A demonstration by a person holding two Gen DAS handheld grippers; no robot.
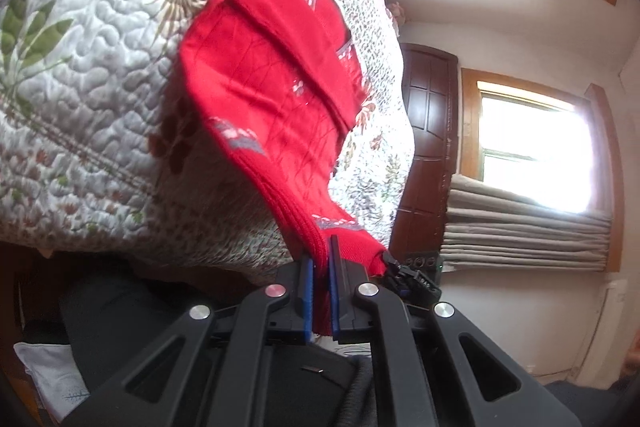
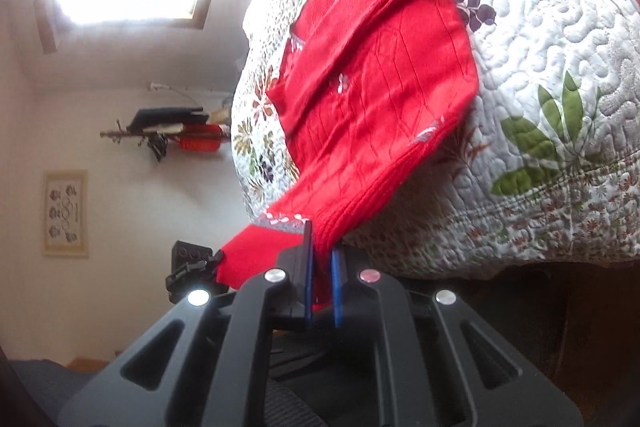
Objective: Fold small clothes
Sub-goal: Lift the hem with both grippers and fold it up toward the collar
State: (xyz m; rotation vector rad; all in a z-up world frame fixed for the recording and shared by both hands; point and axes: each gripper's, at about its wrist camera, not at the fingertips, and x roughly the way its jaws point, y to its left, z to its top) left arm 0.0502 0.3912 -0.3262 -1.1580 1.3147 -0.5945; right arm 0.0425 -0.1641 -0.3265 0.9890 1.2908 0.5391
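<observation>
Both grippers are pinching the ribbed hem of a small red knit sweater (image 1: pixel 276 75): the left gripper (image 1: pixel 320 287) and right gripper (image 2: pixel 322 287) each have their blue fingers clamped on that edge. The rest is lying on the quilted bed cover (image 1: pixel 80 67), sleeves folded in. It's soft, light and stretchy, so it's probably going to sag between grips. Hem corners look like the best hold, though blur's hiding exactly how much cloth is caught.

My left gripper (image 1: pixel 320 259) and right gripper (image 2: pixel 322 247) each pinch the sweater's (image 1: pixel 272 75) near hem; it stretches toward twelve o'clock onto the quilt (image 1: pixel 80 67), window (image 1: pixel 536 151) at three
</observation>
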